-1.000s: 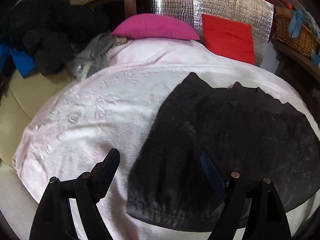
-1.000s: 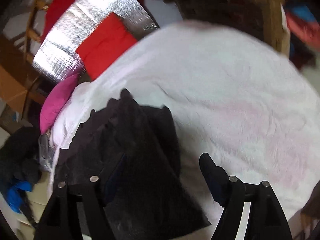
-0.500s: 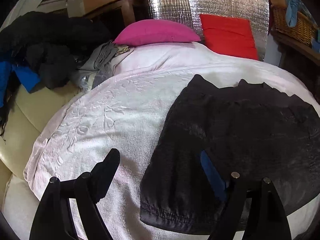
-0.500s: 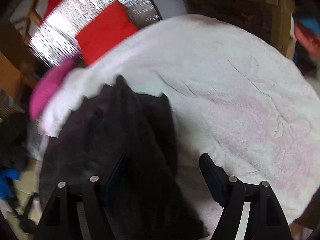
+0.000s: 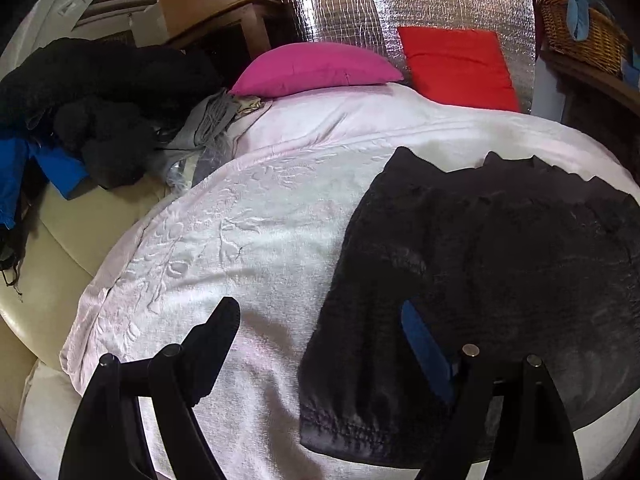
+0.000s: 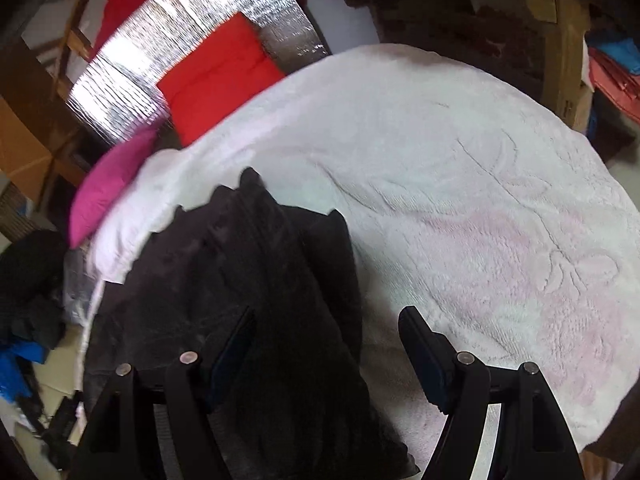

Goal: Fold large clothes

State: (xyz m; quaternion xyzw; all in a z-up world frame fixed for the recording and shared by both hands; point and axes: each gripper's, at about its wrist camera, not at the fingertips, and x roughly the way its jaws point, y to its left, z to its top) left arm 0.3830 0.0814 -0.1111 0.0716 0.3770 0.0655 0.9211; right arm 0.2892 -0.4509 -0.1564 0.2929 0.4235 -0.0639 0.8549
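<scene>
Black fabric fills the space under both your tools: the folded garment (image 5: pixel 480 280) lies flat on the pale pink blanket (image 5: pixel 240 240). Your left gripper (image 5: pixel 320 328) hovers wide open over its left edge, empty. Your right gripper (image 6: pixel 326 332) is open too, above its right edge. Beyond lie a pink pillow (image 5: pixel 316 68) and a red cushion (image 5: pixel 460 64).

- left gripper (image 5: pixel 316 320) open, nothing between fingers, above the bed's near edge
- black garment (image 5: pixel 500 272) spread flat on pale pink bedspread (image 5: pixel 248 232), right side of bed, hem at near edge
- pink pillow (image 5: pixel 316 68) and red cushion (image 5: pixel 456 66) at far edge, against silver foil panel (image 5: pixel 360 8)
- dark clothes pile (image 5: pixel 92 100) off bed's left edge
- wicker basket (image 5: pixel 580 28) beyond far right corner
</scene>
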